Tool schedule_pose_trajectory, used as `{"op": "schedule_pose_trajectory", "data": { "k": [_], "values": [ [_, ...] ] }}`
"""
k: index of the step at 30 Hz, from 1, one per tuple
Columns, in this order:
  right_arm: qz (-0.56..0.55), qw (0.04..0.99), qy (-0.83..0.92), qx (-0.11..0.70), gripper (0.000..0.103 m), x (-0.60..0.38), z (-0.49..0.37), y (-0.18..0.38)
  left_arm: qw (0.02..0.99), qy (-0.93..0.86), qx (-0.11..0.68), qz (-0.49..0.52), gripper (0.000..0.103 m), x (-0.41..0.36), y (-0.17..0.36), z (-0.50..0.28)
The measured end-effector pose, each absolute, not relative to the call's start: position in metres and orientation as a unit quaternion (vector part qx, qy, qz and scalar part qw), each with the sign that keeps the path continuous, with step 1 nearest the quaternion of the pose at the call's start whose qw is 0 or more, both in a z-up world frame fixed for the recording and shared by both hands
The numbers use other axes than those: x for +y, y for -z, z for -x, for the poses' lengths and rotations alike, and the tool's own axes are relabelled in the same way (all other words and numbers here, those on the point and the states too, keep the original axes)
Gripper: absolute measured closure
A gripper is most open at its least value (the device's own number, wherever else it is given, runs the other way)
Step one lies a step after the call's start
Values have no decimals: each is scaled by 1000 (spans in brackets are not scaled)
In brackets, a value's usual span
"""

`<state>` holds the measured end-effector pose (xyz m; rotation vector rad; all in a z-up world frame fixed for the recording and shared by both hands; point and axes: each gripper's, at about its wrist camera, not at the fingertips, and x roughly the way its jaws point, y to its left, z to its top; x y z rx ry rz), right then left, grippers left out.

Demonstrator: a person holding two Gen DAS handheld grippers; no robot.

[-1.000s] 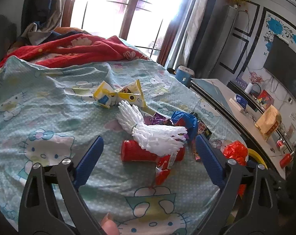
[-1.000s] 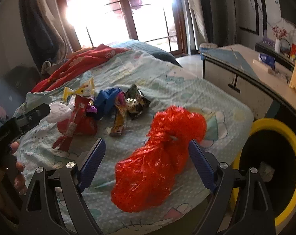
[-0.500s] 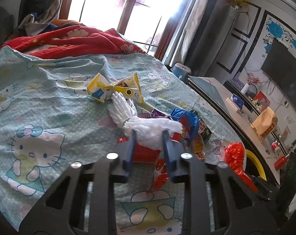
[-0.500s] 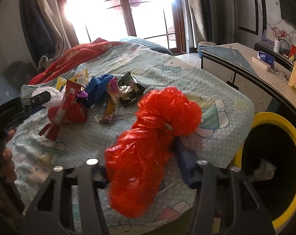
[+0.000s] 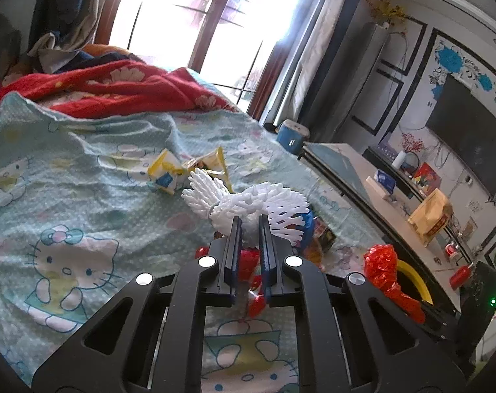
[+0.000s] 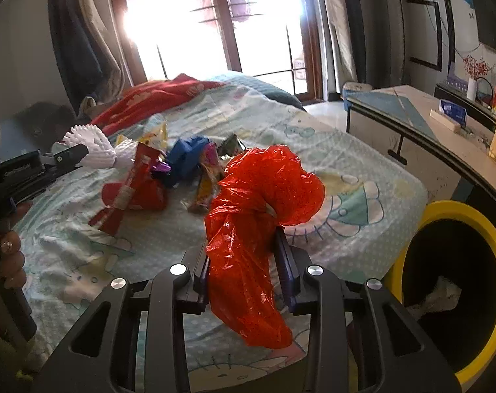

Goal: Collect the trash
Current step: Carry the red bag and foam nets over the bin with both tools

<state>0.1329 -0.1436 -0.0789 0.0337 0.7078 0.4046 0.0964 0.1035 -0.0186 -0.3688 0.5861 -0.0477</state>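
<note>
My left gripper [image 5: 249, 221] is shut on a white foam net sleeve [image 5: 248, 200] and holds it just above the bed; it also shows in the right wrist view [image 6: 94, 150]. My right gripper [image 6: 243, 245] is shut on a crumpled red plastic bag [image 6: 254, 216], lifted off the sheet; the bag shows in the left wrist view too [image 5: 387, 276]. A pile of wrappers lies on the bed: a red packet [image 6: 133, 186], a blue bag [image 6: 187, 159], a yellow-white packet [image 5: 169, 172]. A yellow-rimmed black bin [image 6: 457, 281] stands right of the bed.
The bed has a light blue cartoon sheet [image 5: 67, 196] and a red blanket [image 5: 117, 88] at the far end. A low table [image 6: 411, 124] stands right of the bed, near the bin. A TV [image 5: 467, 134] hangs on the right wall.
Both grippers went from open to shut. The left closed on the white foam net and lifted it; the right closed on the red bag and raised it.
</note>
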Motion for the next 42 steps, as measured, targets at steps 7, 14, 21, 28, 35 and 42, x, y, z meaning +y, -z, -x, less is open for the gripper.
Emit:
{"op": "schedule_pose_trajectory", "data": {
  "k": [7,14,21,28,35,42],
  "values": [
    [-21,921,-208,327,71,-145,-123,65,948,41,265,173,97,91,-1,-87],
    [-28,925,-214,314,71,-152,-118,52,954,63,249,158,97,71,-15,-80],
    [-37,929,-213,299,71,-169,-116,37,954,80,247,152,97,51,-19,-79],
    [-45,934,-202,291,71,-193,-112,29,953,102,246,144,97,25,-22,-75],
    [-52,941,-170,289,71,-226,-111,26,950,131,247,141,97,-7,-22,-76],
    [-67,947,-136,283,71,-262,-111,23,945,159,254,126,97,-34,-19,-78]
  ]
}}
